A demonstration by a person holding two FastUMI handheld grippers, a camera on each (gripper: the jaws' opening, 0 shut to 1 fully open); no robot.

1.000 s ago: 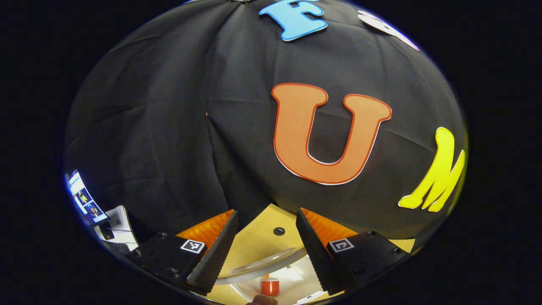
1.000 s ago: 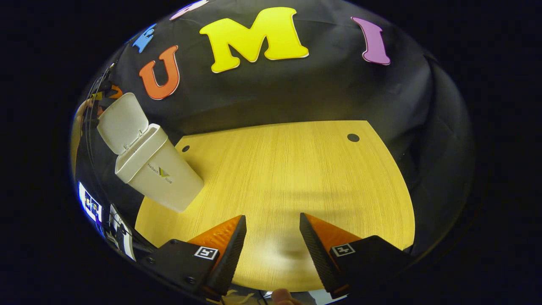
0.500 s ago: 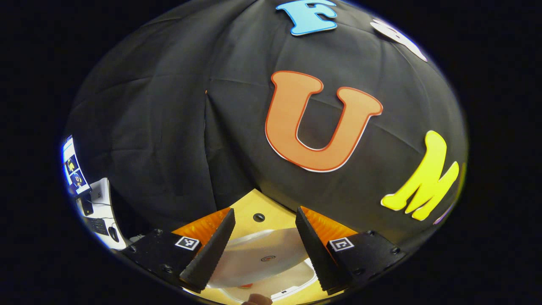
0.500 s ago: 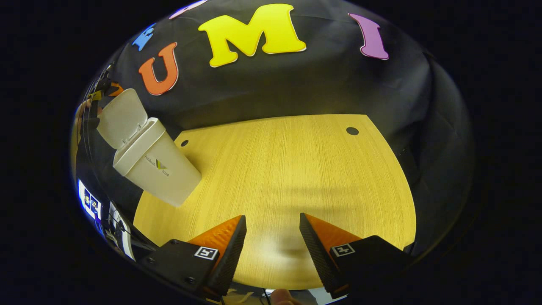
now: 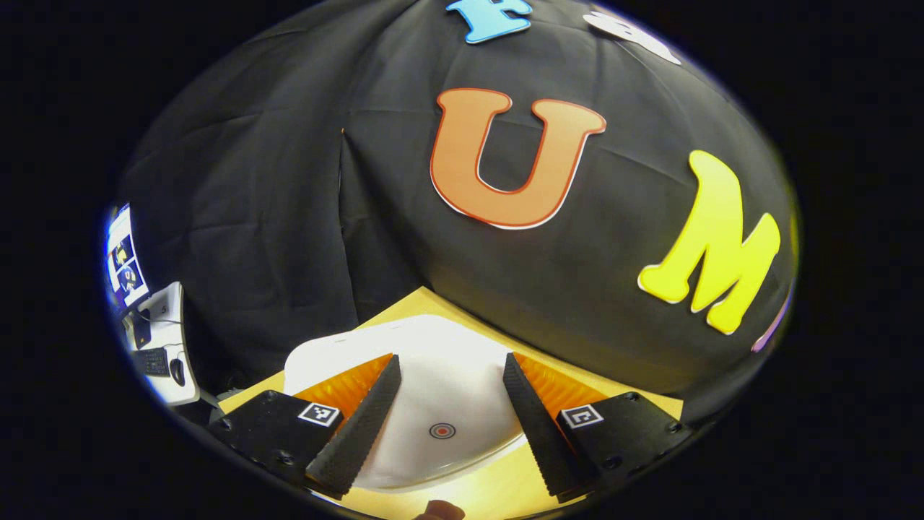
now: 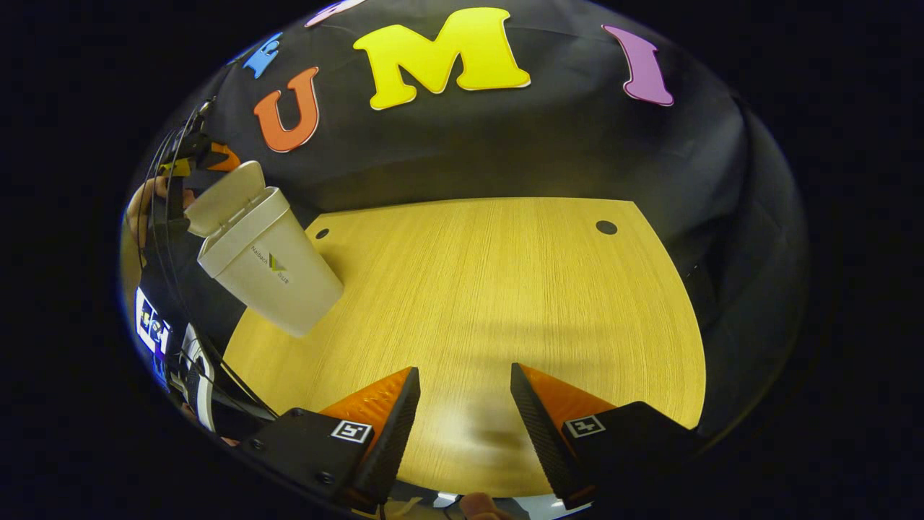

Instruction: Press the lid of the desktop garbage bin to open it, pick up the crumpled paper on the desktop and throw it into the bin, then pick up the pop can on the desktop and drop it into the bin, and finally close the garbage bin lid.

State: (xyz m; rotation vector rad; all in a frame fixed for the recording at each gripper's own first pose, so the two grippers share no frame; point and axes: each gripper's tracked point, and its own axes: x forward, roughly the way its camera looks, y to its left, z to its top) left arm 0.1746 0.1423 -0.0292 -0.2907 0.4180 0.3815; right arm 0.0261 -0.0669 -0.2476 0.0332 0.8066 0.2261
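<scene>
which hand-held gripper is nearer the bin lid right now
Left. The left hand-held gripper is right above the bin lid, fingers apart on either side of it. The right hand-held gripper hovers over the table, well away from the bin.

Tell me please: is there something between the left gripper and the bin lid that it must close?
Nothing visible stands between them. In the left gripper view the lid lies directly beyond the open left gripper. In the right gripper view the lid is partly lowered over the bin.

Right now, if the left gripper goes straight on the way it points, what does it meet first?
Most likely the bin lid, which lies right between the open fingers of the left gripper. Whether they already touch it is unclear.
</scene>
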